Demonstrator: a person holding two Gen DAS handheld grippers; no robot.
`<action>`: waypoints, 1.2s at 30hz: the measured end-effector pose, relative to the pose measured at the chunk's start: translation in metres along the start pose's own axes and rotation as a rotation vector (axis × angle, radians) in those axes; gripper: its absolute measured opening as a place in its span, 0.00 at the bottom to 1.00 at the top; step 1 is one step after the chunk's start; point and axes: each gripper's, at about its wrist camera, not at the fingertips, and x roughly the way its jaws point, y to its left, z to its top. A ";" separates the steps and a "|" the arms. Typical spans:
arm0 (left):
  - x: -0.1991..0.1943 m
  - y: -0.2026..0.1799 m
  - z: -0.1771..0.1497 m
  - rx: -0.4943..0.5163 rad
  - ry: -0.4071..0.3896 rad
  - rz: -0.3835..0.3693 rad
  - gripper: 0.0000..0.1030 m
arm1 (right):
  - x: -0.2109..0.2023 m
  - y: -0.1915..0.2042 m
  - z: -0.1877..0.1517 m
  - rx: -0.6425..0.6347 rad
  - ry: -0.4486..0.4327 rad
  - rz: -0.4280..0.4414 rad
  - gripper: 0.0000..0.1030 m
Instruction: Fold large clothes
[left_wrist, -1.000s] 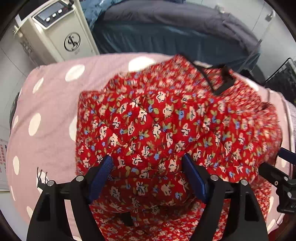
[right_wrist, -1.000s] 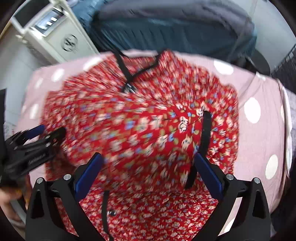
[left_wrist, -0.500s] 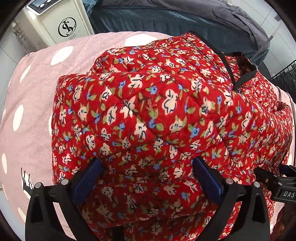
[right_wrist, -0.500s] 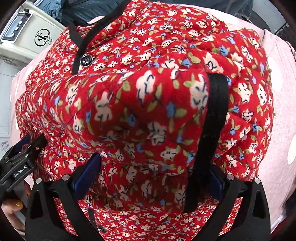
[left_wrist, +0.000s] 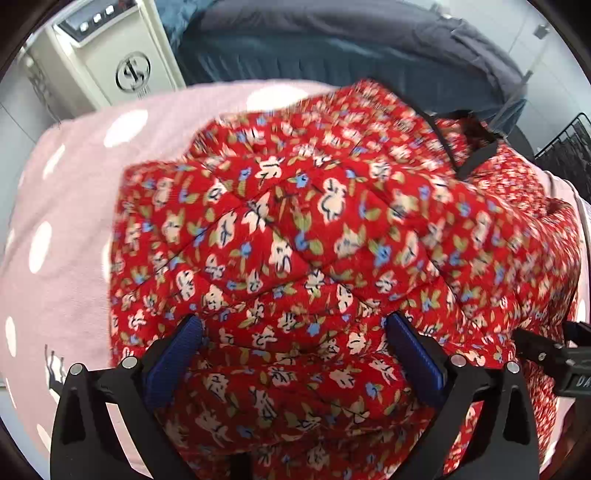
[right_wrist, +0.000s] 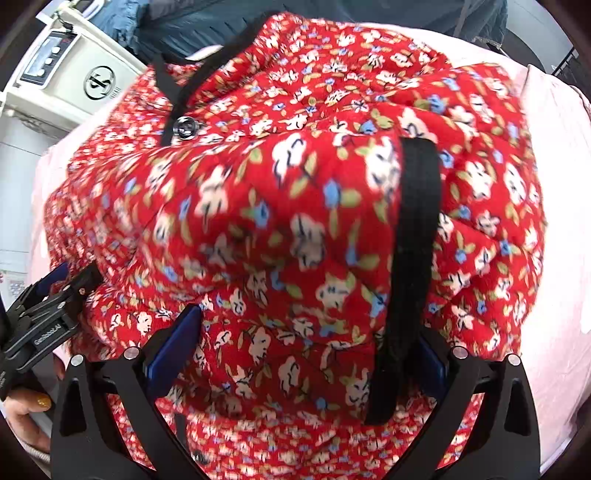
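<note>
Quilted red floral jacket (left_wrist: 314, 240) lies bunched on a pink polka-dot bedsheet (left_wrist: 66, 221). Left gripper (left_wrist: 293, 332) and right gripper (right_wrist: 310, 332) each have jaws spread wide, with padded fabric bulging between them.

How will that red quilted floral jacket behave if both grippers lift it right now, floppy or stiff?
The red quilted floral jacket will probably sag rather than hold shape: it already bulges and creases between the left gripper and the right gripper. The puffy quilting suggests bulk without much weight. Its black trim and loose folds could slip free.
</note>
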 end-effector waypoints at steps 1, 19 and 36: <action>-0.009 -0.001 -0.006 0.012 -0.030 0.005 0.94 | -0.006 -0.001 -0.004 -0.003 0.001 0.010 0.96; -0.102 0.094 -0.185 -0.229 -0.010 -0.083 0.93 | -0.085 -0.106 -0.207 -0.049 -0.030 0.026 0.95; -0.104 0.142 -0.286 -0.271 0.103 -0.253 0.87 | -0.101 -0.199 -0.282 0.134 0.028 0.167 0.95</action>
